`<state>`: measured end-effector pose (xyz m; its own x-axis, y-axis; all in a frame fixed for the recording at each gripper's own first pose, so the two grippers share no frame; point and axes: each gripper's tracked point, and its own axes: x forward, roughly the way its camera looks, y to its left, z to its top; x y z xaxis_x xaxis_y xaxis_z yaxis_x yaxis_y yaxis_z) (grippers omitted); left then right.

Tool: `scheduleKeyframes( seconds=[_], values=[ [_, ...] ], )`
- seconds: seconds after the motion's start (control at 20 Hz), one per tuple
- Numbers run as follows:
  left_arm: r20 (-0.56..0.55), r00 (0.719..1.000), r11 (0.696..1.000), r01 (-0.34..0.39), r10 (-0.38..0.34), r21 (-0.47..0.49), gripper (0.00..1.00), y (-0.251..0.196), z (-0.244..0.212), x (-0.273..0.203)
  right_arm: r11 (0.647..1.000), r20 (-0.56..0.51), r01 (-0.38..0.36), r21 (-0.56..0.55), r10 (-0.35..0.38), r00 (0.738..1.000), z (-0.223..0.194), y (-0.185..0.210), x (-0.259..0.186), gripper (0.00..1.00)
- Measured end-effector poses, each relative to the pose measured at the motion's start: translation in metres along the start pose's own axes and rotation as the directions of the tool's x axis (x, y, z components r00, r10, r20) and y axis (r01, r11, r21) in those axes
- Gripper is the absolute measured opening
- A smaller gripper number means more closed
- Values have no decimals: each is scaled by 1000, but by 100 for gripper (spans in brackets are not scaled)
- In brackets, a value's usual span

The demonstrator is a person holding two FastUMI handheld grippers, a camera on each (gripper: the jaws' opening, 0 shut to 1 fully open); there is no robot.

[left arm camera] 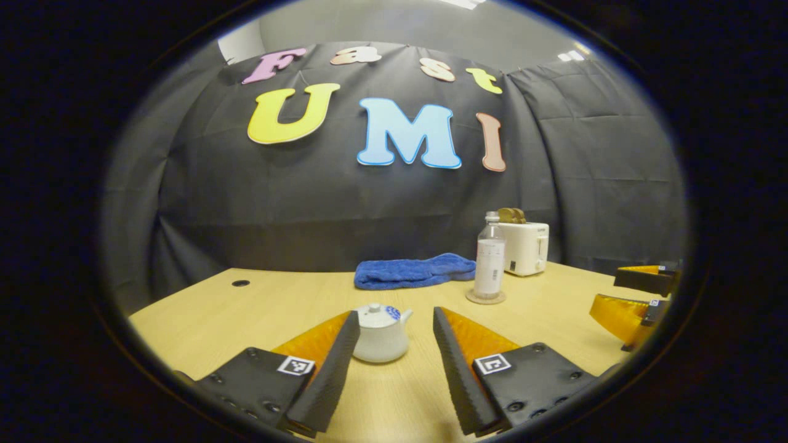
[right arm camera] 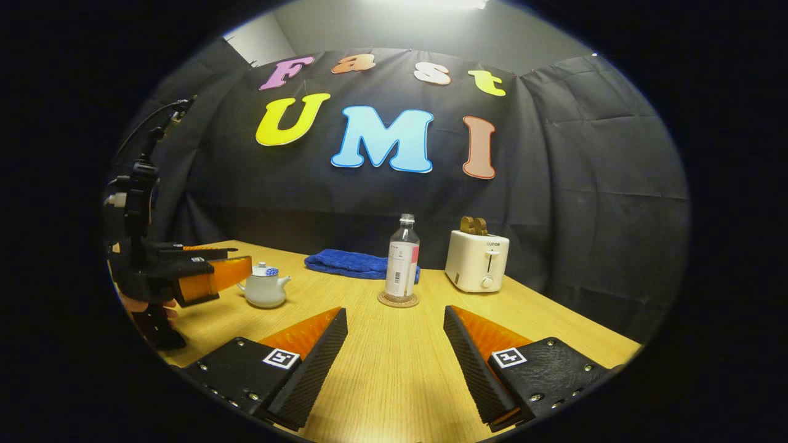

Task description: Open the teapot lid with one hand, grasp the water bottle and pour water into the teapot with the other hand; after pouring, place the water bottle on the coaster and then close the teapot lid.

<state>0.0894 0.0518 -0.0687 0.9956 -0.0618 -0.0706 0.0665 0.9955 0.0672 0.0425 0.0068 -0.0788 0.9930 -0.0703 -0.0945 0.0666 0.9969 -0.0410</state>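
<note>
Your left gripper (left arm camera: 394, 323) hangs low over the table (left arm camera: 246, 320) with its jaws wide, the white teapot (left arm camera: 381, 335) standing between them but touched by neither; its lid (left arm camera: 378, 314) is on, spout to the right; farther off and right, the water bottle (left arm camera: 490, 257) stands upright on the coaster (left arm camera: 486, 298), a blue towel (left arm camera: 412, 271) lying to its left and a white toaster (left arm camera: 524, 247) just beyond it, with what looks like toast in its slots; your right gripper (right arm camera: 394, 320) also hovers with jaws wide and empty, aimed at the bottle; the teapot sits far left there, near the left gripper.
</note>
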Motion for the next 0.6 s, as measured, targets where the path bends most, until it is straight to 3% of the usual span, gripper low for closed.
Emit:
scheduleKeyframes(
  seconds=[0.1,0.2,0.3,0.6],
  values=[
    [-6,1000,1000,1,-1,-7,90,-9,-5,-12,1000,-2,-10,-2,10,1000,-2,3,-1,98],
    [-7,1000,1000,-1,1,-24,90,-15,-8,-24,1000,4,-22,0,22,1000,-3,5,-1,98],
    [9,1000,1000,-7,8,-25,98,-20,-7,-29,1000,10,-23,2,23,1000,-3,3,-1,98],
    [25,999,999,-36,36,-4,98,-29,-6,-40,998,7,-40,56,40,999,-4,0,4,98]
  ],
)
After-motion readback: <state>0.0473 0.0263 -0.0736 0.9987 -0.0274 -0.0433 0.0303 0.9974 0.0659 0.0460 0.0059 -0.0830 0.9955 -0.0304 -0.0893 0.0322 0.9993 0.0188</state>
